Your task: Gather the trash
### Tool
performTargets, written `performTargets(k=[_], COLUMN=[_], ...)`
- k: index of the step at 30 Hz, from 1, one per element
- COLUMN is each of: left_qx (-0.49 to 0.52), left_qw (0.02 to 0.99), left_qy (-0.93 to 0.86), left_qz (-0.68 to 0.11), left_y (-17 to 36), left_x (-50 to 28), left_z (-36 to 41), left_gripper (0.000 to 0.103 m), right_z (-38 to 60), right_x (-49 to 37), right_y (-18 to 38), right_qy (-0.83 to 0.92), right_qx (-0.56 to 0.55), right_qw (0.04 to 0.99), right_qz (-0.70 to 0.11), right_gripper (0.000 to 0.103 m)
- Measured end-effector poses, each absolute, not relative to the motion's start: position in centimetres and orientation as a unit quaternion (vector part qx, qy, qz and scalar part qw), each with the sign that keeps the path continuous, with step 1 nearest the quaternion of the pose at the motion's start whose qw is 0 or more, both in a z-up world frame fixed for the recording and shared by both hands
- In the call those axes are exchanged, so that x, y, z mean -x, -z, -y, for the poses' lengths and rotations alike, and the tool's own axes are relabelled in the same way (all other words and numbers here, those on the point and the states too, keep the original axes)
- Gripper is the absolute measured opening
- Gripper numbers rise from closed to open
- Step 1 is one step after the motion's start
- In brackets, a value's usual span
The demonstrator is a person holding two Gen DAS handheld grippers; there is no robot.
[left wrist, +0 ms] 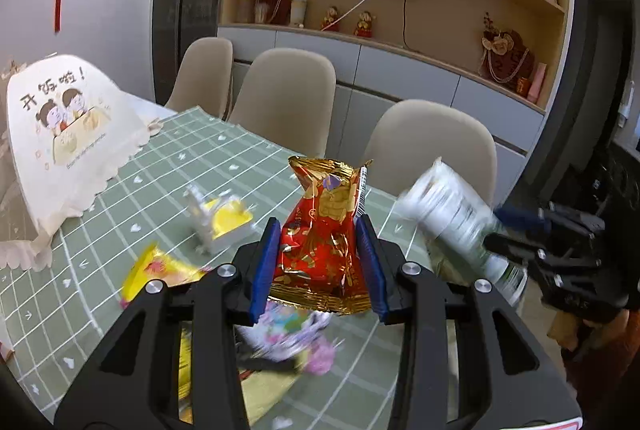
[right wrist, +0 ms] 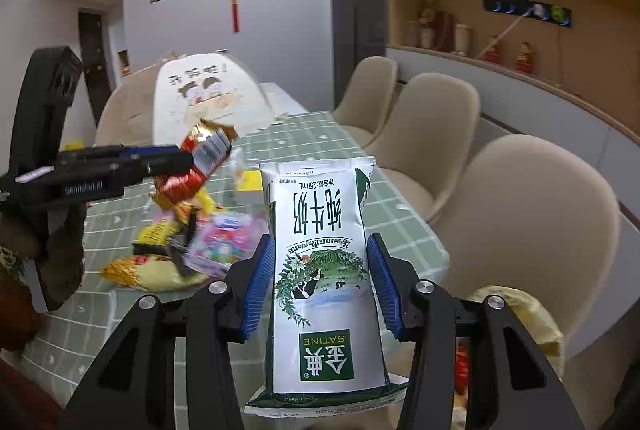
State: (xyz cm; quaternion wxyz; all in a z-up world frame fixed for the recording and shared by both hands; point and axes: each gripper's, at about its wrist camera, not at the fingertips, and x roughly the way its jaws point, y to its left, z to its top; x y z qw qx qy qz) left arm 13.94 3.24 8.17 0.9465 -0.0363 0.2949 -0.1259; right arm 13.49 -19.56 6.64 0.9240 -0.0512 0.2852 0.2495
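My left gripper (left wrist: 318,226) is shut on a red and gold snack wrapper (left wrist: 320,230), held upright above the table. From the right wrist view, the left gripper (right wrist: 188,159) and that wrapper (right wrist: 184,185) are at the left. My right gripper (right wrist: 320,242) is shut on a white and green milk pouch (right wrist: 316,197), its pads against both sides, clear of the table. In the left wrist view the right gripper (left wrist: 500,230) holds the blurred pouch (left wrist: 448,213) at the right. Loose trash lies on the green checked tablecloth (left wrist: 200,157): yellow wrappers (left wrist: 160,270), a pink packet (right wrist: 228,238), a yellow box (left wrist: 228,222).
A domed cloth food cover (left wrist: 68,125) with a cartoon print stands at the table's far left. Three beige chairs (left wrist: 280,97) line the far side, before a sideboard with shelves (left wrist: 400,41). Something pale yellow (right wrist: 524,314) sits low beyond the table's right edge.
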Motion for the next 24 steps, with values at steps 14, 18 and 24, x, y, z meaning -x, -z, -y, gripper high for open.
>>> performTargets(k=[14,18,24], left_qx=[0.070,0.082,0.101], left_qw=[0.919,0.910,0.900], left_qy=[0.141,0.158,0.175], left_qz=[-0.361,-0.375,-0.386], left_y=[-4.4,-2.9,-1.4], left_x=[-18.1,-18.7,-18.6], left_z=[1.9,2.0,1.5], left_gripper=[0.036,0.036,0.036], right_z=[27.5,28.5,28.9], right_x=[-17.3,-15.7,-13.5], right_y=[1.1,1.2,2.5], right_qy=[-0.216,-0.205,-0.188], right_qx=[-0.024,-0.018,-0.002], right_qw=[0.913,0.916,0.914], right_qz=[-0.345,-0.344,-0.358], right_gripper=[0.018,0.018,0.018])
